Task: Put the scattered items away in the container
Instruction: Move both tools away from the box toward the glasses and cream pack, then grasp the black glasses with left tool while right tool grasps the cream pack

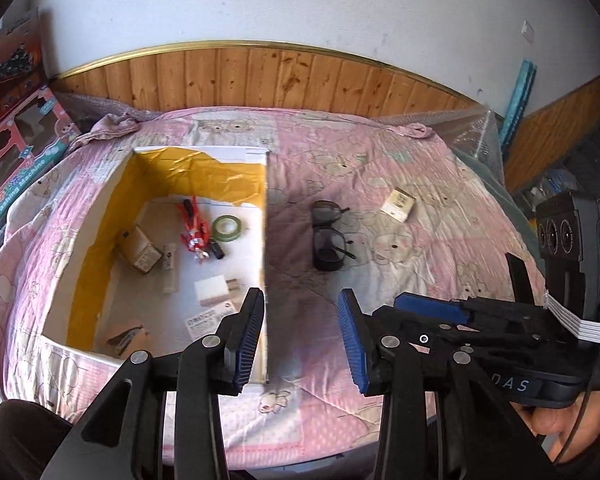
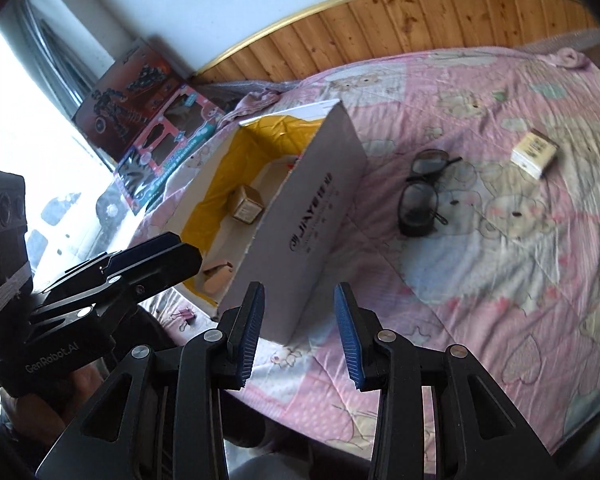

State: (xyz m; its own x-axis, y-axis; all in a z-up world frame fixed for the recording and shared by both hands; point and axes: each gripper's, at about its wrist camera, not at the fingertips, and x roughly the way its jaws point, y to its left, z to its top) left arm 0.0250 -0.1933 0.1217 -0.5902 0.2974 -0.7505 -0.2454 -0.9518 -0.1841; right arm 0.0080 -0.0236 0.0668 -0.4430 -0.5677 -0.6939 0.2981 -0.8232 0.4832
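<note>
Ahead of the left gripper, jaws wide and empty, sits the box; glasses and a small carton lie beyond the equally wide right gripper.

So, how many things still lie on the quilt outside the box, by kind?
Glasses: 1
Small white box: 1
Binder clip: 1
Total: 3 still out on the quilt. Both grippers, left and right, are open and hold nothing.
</note>
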